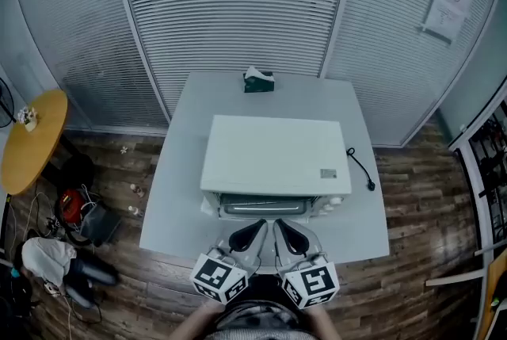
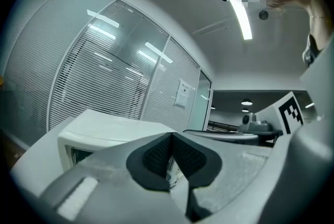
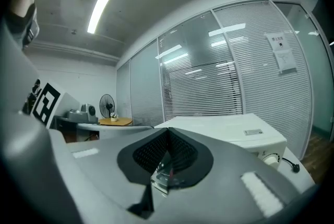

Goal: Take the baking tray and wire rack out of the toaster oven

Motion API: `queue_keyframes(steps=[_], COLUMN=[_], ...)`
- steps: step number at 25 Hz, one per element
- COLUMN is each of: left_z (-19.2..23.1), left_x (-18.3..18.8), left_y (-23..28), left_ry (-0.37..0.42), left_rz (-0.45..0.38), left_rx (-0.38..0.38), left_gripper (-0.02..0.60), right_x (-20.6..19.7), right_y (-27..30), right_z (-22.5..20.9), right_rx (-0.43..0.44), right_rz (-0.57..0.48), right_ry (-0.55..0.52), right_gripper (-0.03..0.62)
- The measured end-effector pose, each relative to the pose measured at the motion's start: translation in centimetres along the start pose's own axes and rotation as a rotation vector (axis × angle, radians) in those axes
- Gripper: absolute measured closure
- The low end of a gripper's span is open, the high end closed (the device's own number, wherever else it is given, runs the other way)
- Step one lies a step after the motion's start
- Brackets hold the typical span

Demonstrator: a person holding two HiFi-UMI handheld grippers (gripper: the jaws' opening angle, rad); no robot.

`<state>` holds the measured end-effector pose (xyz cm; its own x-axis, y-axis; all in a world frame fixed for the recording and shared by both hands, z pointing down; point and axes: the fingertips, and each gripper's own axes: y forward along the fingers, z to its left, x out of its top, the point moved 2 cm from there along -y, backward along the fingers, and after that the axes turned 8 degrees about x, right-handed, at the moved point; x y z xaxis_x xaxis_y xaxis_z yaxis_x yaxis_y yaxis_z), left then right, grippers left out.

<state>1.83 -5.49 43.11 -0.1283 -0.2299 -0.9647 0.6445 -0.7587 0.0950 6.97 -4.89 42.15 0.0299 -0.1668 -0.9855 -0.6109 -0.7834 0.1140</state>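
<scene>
A white toaster oven (image 1: 273, 156) stands on a grey table (image 1: 182, 204), its glass door (image 1: 265, 208) closed and facing me. The baking tray and wire rack do not show; the oven hides whatever is inside. My left gripper (image 1: 252, 234) and right gripper (image 1: 287, 234) hover side by side just in front of the door, at the table's near edge, both shut with nothing between the pads. The left gripper view has the left gripper (image 2: 171, 137) before the toaster oven (image 2: 104, 129). The right gripper view shows the right gripper (image 3: 168, 134) before the toaster oven (image 3: 229, 131) and a knob (image 3: 271, 159).
A green tissue box (image 1: 258, 81) sits at the table's far edge. A black power cord (image 1: 360, 170) trails off the oven's right side. A round yellow table (image 1: 32, 140) and floor clutter (image 1: 71, 235) lie to the left. Blinds-covered glass walls stand behind.
</scene>
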Motion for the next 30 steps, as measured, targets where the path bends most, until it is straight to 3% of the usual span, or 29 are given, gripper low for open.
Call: queue_keyframes(steps=[7,13,17,23,30], left_z=[0.1,0.9,1.5,3.3,5.6], left_x=[-0.3,-1.8,-2.7,-3.9,-7.6], left_y=[2.6,3.7,3.9,4.5,5.0], left_ry=[0.008,-0.066,-0.099,-0.07,-0.031], left_rz=[0.001,0.017,0.036,0.059,0.155], left_rx=[0.053,0.094,0.121,0.152,0.174], left_gripper=[0.578,0.578,0.578,0.578,0.577], right_x=[-0.1,-1.5,-2.7,-4.0,-7.3], right_y=[0.5,0.4,0.8,1.7,2.1], right_z=[-2.4,-4.2,-5.0,-6.5,-8.0], right_rx=[0.044,0.053,0.06,0.032,-0.023], right_rz=[0.02,0.045,0.068,0.097,0.185], right_ry=[-0.003,0.001,0.057,0.098,0.142], right_gripper=[0.592,0.592,0.592,0.592,0.592])
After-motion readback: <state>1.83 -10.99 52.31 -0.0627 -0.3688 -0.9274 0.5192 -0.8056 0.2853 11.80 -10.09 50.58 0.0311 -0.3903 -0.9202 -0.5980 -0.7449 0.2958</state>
